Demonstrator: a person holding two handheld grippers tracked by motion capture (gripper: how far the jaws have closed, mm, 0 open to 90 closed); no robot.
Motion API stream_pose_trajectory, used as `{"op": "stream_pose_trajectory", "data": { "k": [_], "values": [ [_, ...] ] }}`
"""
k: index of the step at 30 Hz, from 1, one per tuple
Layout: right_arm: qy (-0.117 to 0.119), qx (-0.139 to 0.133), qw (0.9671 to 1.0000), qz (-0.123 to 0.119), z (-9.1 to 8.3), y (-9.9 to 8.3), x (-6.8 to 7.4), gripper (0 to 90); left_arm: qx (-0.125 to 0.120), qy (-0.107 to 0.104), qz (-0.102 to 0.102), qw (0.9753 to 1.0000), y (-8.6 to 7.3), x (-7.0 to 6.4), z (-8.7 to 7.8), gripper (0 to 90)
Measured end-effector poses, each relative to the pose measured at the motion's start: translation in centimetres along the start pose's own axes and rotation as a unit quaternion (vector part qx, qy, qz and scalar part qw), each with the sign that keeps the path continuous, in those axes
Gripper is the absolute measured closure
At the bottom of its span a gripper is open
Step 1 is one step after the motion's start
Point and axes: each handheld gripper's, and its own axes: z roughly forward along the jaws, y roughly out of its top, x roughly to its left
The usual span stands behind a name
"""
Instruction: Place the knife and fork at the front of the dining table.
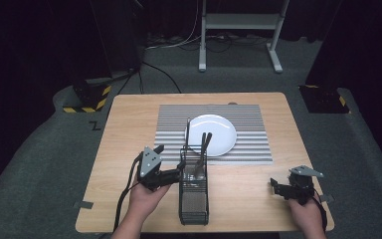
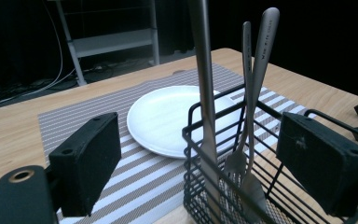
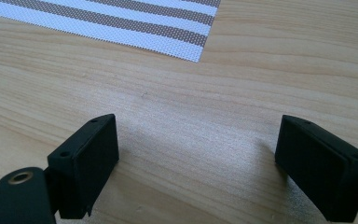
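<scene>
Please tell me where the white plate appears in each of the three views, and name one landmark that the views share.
High view: white plate at centre, on the striped placemat, behind the wire basket.
Left gripper view: plate at centre.
Right gripper view: no plate here.
Shared landmark: the striped placemat.

In the left gripper view, the top edge cuts off the tallest utensil handle (image 2: 204, 70), so we cannot tell what it is. The wire caddy (image 2: 242, 186) hides the 2 forks' (image 2: 242, 168) tines and runs off the bottom edge.
</scene>
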Motion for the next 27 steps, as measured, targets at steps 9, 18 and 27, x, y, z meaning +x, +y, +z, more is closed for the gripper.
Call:
{"op": "stream_pose_trajectory", "data": {
  "k": [9, 18, 27],
  "values": [
    [0.003, 0.000, 1.0000, -0.001, 0.0, 0.0, 0.0, 13.3, 0.002, 0.002, -0.002, 1.0000, 1.5, -0.3, 2.3, 18.8],
    [0.003, 0.000, 1.0000, -0.001, 0.0, 0.0, 0.0, 13.4, 0.007, 0.012, -0.001, 0.9999, 1.8, -0.3, 4.0, 42.8],
    [0.004, 0.000, 1.0000, -0.002, 0.0, 0.0, 0.0, 13.4, 0.005, -0.006, -0.019, 0.9998, 1.9, -0.4, 4.7, 63.9]
  ]
}}
